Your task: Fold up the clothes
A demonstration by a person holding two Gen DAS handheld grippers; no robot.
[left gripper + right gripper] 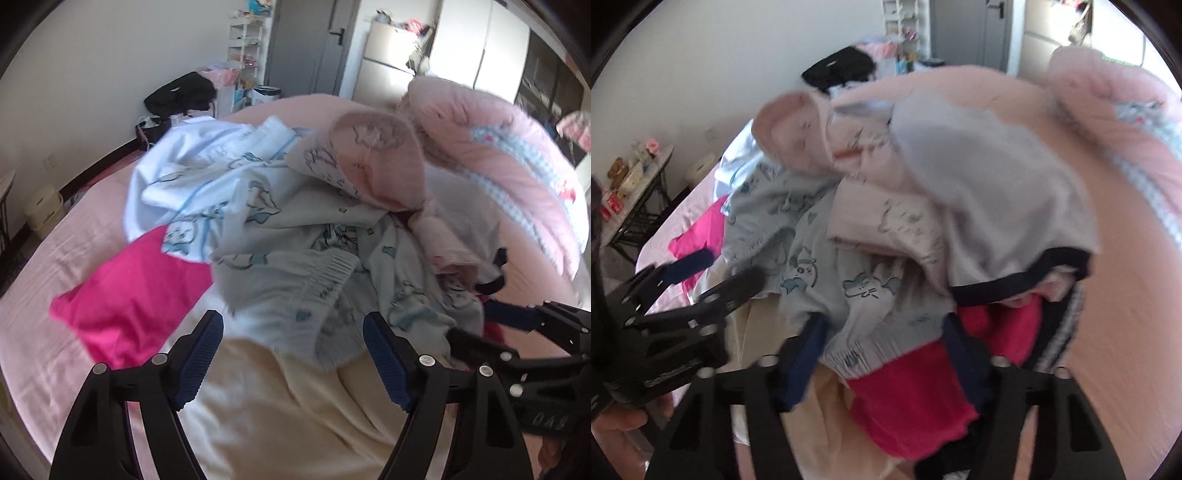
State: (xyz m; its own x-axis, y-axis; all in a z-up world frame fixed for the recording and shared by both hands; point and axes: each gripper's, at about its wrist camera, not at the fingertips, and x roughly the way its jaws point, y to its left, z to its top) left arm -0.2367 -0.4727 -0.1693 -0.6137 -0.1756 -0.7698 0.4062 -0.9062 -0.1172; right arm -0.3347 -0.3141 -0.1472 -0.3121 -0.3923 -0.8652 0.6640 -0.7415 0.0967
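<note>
Left wrist: 2 tools (293,354) (882,354) over 1 clothes pile (295,229).

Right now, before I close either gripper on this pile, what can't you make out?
- Right wrist view: whether the right gripper pads press the blue printed garment; motion blur.
- Right wrist view: the hot pink garment's shape; the pile covers its upper part.
- Left wrist view: the cream fabric's extent; the left gripper fingers and bottom edge cut it off.

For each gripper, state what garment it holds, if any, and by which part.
Left gripper: nothing, open above the cream cloth. Right gripper: fingers straddle the pale blue printed garment's ribbed hem; a firm hold cannot be told.
</note>
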